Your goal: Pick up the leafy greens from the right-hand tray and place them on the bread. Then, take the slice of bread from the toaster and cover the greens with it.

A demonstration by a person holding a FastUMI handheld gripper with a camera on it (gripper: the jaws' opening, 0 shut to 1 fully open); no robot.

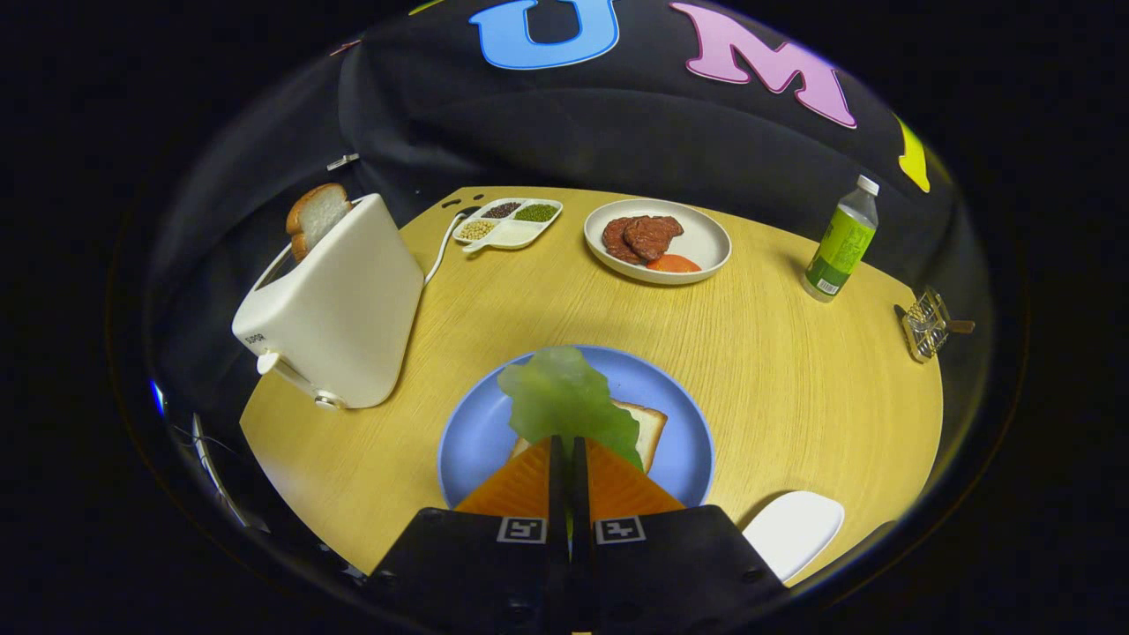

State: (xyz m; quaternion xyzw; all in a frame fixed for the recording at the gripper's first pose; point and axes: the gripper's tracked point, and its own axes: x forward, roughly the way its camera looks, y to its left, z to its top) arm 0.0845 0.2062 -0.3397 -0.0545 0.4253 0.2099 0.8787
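Two fingers (569,445) pinching leafy greens (564,397) over bread (648,428), blue plate (472,432) mid-table

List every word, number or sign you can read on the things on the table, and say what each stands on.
Toaster: small dark mark, too blurred to read.
Bottle: label print too small to read.
Gripper, shut on the greens: two square code marks, no words.

Wood table (794,370), black cloth wall (617,132)
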